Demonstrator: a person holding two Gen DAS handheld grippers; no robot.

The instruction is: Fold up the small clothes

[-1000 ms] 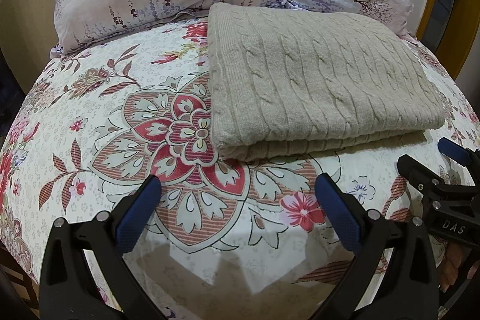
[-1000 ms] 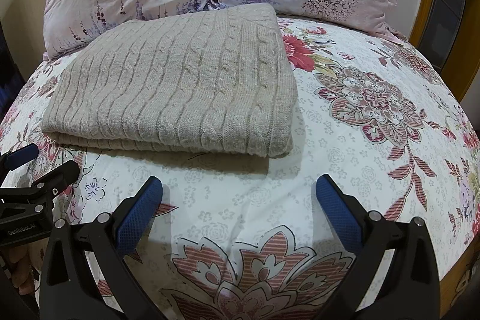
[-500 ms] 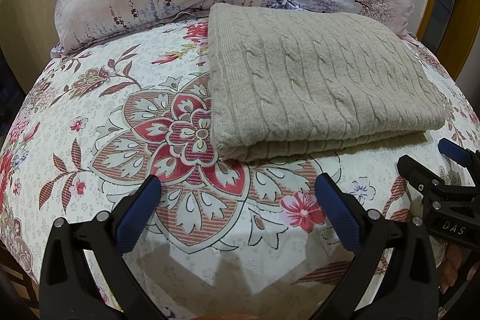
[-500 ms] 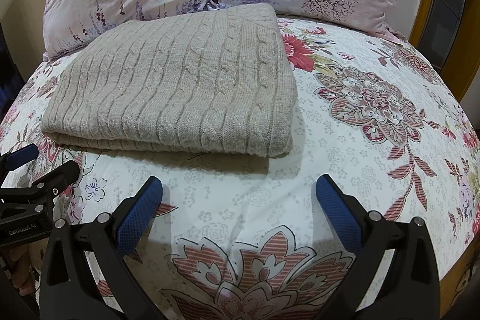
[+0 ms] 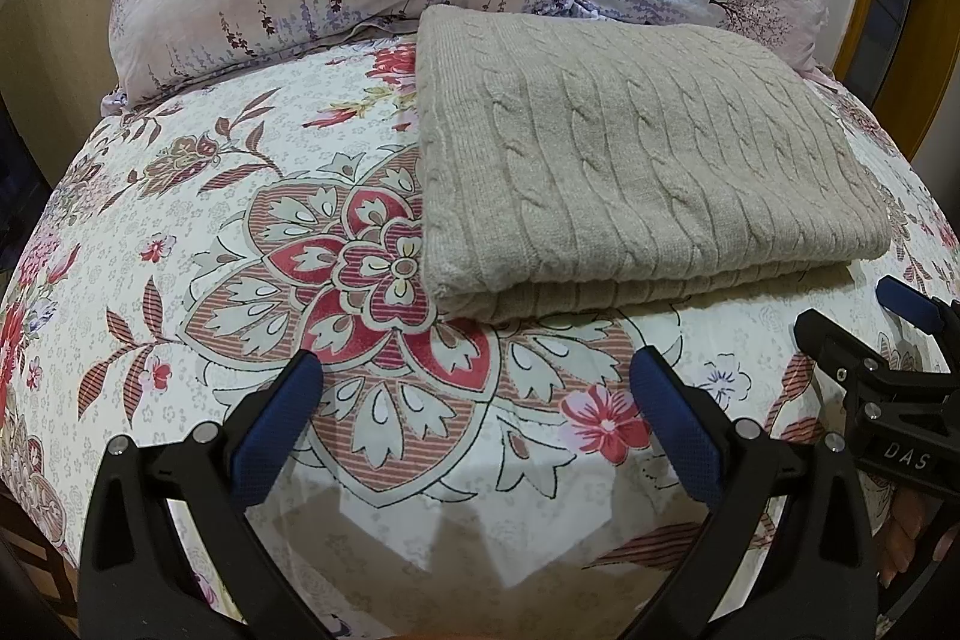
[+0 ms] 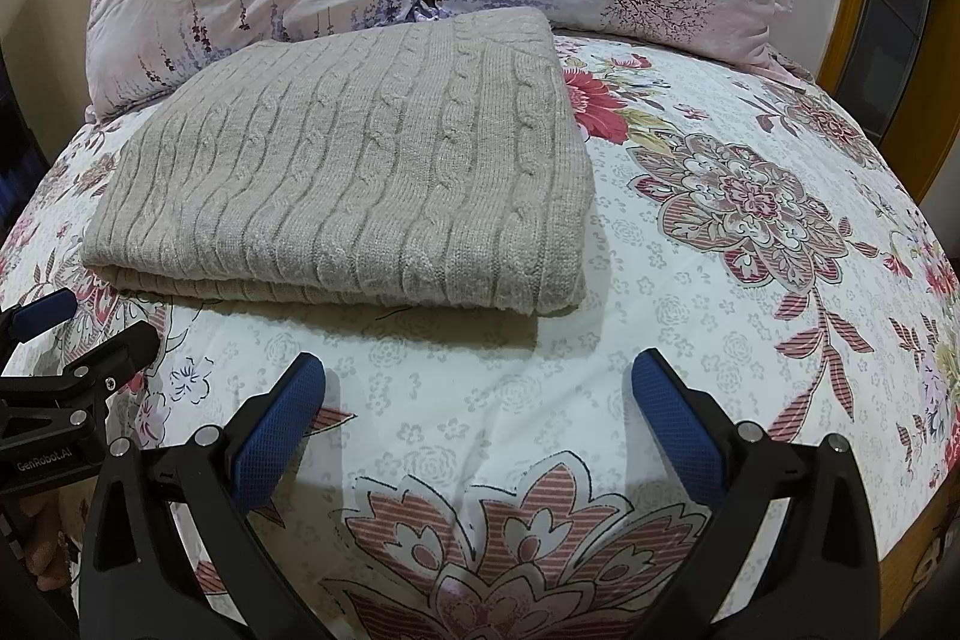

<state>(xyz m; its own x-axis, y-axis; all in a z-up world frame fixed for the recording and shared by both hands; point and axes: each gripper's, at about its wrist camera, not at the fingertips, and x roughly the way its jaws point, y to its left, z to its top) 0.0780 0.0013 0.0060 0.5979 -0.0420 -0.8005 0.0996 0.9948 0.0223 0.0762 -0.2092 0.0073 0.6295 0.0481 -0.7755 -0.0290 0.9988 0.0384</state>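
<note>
Lying folded on floral bedsheet (image 5: 180, 232), rectangular beige cable-knit sweater (image 5: 630, 160); both hand-held grippers (image 5: 474, 388) (image 6: 477, 388) spread apart, empty.

My left black two-finger gripper with blue textured pads (image 5: 474, 370) has its jaws spread wide, gripping nothing. My right black gripper with matching blue pads (image 6: 477, 370) is spread just as wide and empty. They sit side by side, level, both pointing forward.
</note>
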